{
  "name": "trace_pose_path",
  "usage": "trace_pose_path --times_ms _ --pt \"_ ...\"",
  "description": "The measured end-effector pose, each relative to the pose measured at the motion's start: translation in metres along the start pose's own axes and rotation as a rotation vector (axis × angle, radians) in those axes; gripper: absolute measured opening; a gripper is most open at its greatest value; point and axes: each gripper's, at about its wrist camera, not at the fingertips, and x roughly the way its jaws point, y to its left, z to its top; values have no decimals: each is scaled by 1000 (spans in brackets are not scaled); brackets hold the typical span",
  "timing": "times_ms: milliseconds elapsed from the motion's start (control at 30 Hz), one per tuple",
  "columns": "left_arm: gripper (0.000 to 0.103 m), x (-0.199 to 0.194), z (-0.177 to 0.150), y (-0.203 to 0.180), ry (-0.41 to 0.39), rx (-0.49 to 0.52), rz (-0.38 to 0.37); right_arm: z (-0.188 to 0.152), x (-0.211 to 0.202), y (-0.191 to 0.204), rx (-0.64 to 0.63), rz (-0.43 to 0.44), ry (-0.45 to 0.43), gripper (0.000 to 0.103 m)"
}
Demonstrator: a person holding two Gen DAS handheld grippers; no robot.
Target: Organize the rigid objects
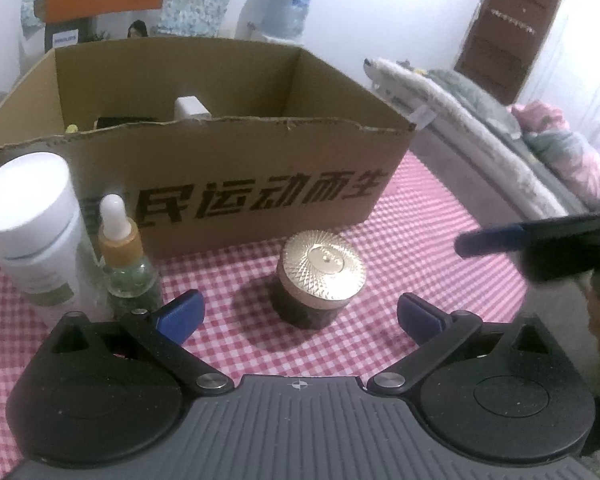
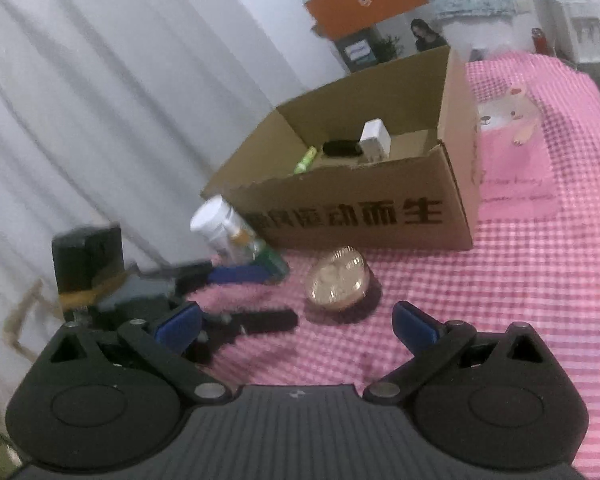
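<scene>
A: Left gripper [image 1: 300, 312] spread fully, nothing between its pads; the gold-lidded jar [image 1: 321, 280] stood upright on the cloth just ahead of it, between the 2 fingers' lines but untouched. My reading: lined up for a pinch across the lid.

B: Right gripper [image 2: 296, 326] also spread and empty, aimed at the same jar from the other side. Its view is smeared, so whether it was closing in on the jar or passing by I could not tell.

A: The cardboard box [image 1: 236, 184] sat just behind the jar, open top, already holding a white block [image 2: 375, 142], a black item [image 2: 342, 148] and a green tube [image 2: 305, 162]. Likely the collecting bin.

B: 2 items stood outside at the box's front left corner: a white bottle [image 1: 32, 224] and a dropper bottle [image 1: 126, 256], touching or nearly so.

A: Surface: pink checked cloth [image 1: 420, 240], soft-looking, so tall bottles could tip. Room: pale curtain [image 2: 100, 100], brown door [image 1: 508, 40], folded blankets [image 1: 480, 128] past the cloth's right edge.
</scene>
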Motion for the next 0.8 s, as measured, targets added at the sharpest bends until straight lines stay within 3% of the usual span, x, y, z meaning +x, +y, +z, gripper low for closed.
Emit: trace_pose_path --times_ms 300,467,800 --pt "103 18 0 -25 34 152 59 -2 23 -18 154 -29 -127 100" --pt "101 31 4 -31 42 186 92 3 44 -20 163 -107 -83 91" --pt "73 49 7 -33 103 203 102 3 70 -21 187 -156 32 63"
